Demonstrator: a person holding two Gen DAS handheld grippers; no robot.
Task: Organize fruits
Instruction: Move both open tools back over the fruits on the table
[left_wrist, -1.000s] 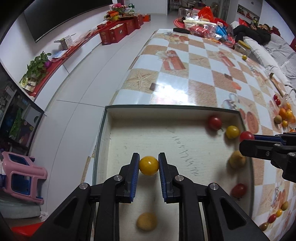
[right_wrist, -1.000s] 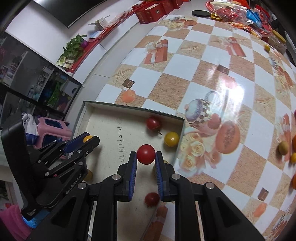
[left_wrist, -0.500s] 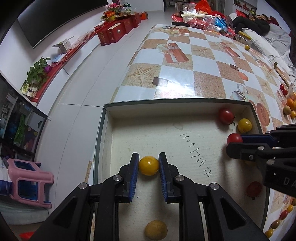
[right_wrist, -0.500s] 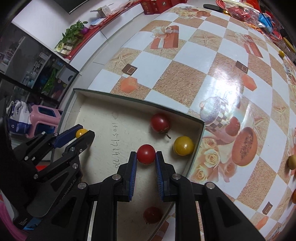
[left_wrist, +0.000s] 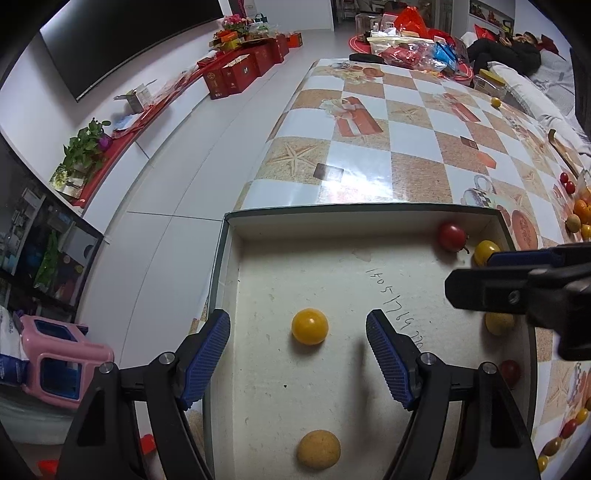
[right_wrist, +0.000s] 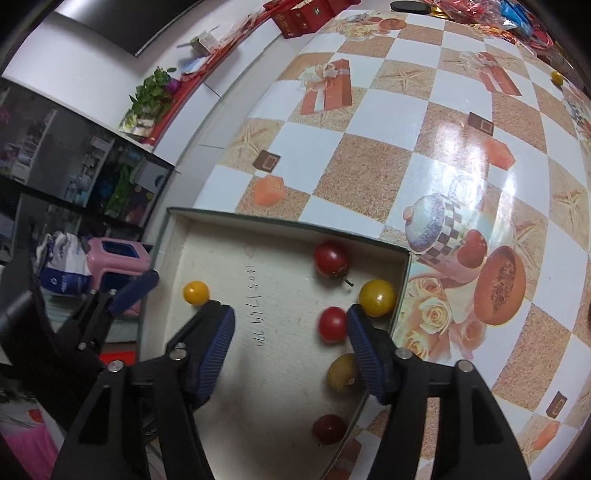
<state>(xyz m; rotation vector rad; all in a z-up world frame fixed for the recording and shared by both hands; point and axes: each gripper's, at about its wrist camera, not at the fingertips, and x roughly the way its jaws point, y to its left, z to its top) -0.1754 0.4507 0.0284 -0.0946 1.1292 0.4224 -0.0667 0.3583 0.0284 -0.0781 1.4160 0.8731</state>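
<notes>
While both tools hang over the shallow tray (left_wrist: 229, 258) on the checkered table (left_wrist: 417, 147), each fruit lies free on the tray floor ahead of its tool. The left gripper (left_wrist: 298, 354) has just been opening; its jaws stand wide, and the yellow tomato (left_wrist: 309, 326) sits centred between the pads, touching neither. The right gripper (right_wrist: 290, 338) has likewise just been opening, with the red tomato (right_wrist: 332, 324) close against its right pad (right_wrist: 364, 354). Any withdrawal likely goes straight back, clear of both.
</notes>
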